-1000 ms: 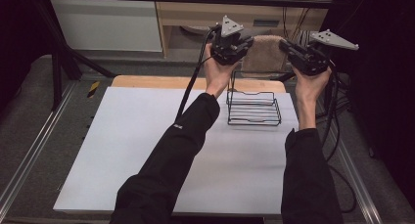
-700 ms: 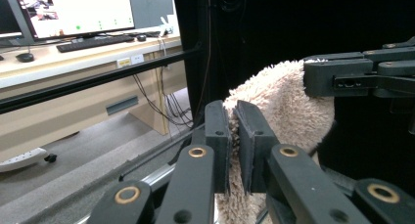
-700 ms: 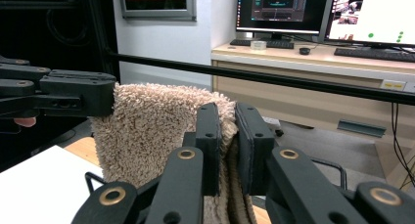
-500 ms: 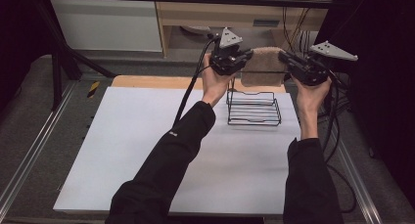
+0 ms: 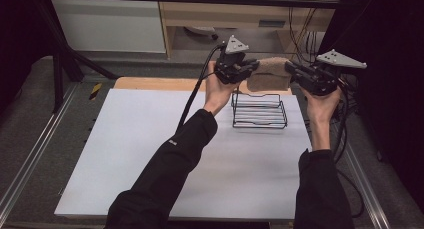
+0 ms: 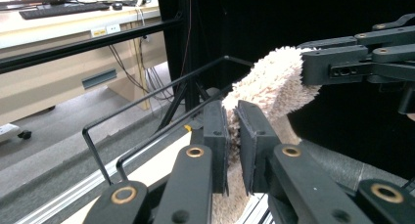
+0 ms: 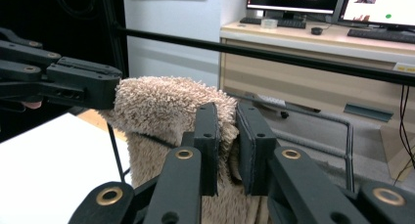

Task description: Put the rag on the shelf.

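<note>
Beige towel (image 5: pixel 270 74) in both grippers' pinch

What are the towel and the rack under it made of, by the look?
Towel: looks like terry or plush cloth, beige, matte; fuzzy looped pile, and it folds limp between the grippers. Rack: probably metal wire with a black coating; thin, straight, rigid bars with bent corners. Coating type is unclear.

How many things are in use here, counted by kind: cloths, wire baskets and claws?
Cloths: 1, the beige towel, pinched at both ends above the table.
Wire baskets: 1, the black wire basket on the white table.
Claws: 2, the left claw and the right claw.
Total: 4
</note>
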{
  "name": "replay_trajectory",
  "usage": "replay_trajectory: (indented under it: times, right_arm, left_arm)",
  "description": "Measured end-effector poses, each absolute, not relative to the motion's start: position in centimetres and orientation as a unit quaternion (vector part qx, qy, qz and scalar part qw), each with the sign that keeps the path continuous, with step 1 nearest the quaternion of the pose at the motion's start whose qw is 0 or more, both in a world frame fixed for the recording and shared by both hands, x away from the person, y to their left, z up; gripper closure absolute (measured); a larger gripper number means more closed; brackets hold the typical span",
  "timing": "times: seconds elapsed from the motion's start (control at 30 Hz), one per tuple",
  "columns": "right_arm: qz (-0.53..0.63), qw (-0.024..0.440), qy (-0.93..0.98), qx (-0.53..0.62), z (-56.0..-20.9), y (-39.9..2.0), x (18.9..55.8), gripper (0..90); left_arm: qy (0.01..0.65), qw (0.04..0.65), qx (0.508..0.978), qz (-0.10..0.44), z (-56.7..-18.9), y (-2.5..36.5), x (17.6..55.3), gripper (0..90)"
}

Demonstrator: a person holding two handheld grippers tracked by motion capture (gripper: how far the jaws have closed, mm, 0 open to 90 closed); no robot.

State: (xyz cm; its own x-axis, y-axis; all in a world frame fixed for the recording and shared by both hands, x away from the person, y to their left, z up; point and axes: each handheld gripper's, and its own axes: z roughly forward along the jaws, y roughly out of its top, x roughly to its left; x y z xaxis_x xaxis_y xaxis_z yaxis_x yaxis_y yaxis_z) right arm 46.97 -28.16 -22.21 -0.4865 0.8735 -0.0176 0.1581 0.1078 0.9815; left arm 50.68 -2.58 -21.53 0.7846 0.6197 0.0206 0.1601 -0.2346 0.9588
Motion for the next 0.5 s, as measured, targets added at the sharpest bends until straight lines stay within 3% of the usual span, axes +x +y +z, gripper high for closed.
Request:
replay_trajectory:
  times: [0.5]
  right_arm:
    - [0.528, 0.32, 0.692, 0.374, -23.9, -28.5, 45.8, 79.4]
  left_arm:
    - [0.251, 0.562, 0.766, 0.187, -22.0, -2.3, 49.6, 74.9]
